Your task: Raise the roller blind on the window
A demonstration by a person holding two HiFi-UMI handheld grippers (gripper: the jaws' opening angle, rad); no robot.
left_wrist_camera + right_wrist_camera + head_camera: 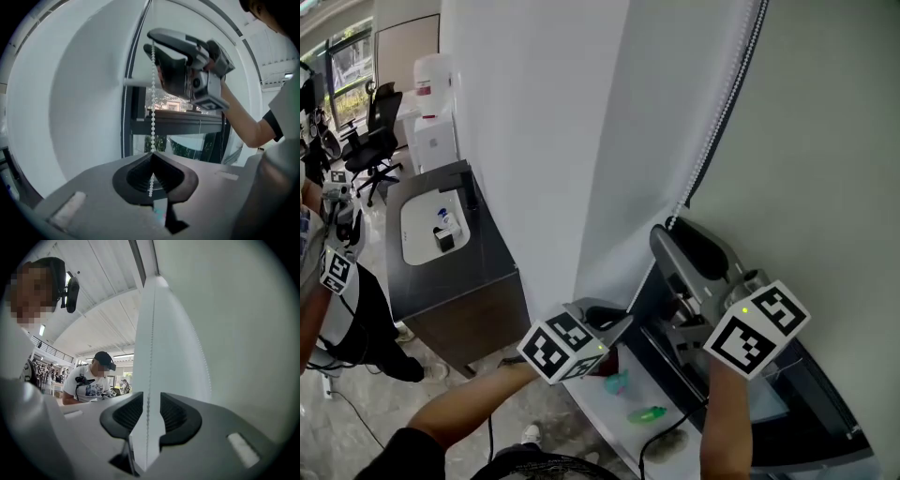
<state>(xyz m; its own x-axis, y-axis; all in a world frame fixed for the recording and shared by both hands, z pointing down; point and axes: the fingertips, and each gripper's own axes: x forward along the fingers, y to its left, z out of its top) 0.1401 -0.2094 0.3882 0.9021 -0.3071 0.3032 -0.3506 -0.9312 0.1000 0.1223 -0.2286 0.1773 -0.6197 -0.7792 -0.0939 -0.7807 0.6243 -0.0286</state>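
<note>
The white roller blind (581,141) hangs down the middle of the head view. Its white bead chain (727,112) runs from the upper right down to my right gripper (672,234). In the right gripper view my right gripper (148,401) stands open, the bead chain (150,357) hanging free between its ribbed pads against the blind (164,348). My left gripper (617,323) is lower and to the left. In the left gripper view my left gripper (152,158) is shut on the bead chain (153,103), which rises taut through the right gripper (157,47) above it.
A dark window frame (178,124) and white sill (609,403) with small green items lie below the grippers. A dark counter (478,272), an office chair (380,122) and a white dispenser (431,94) stand at left. A person in a white T-shirt (89,383) is behind.
</note>
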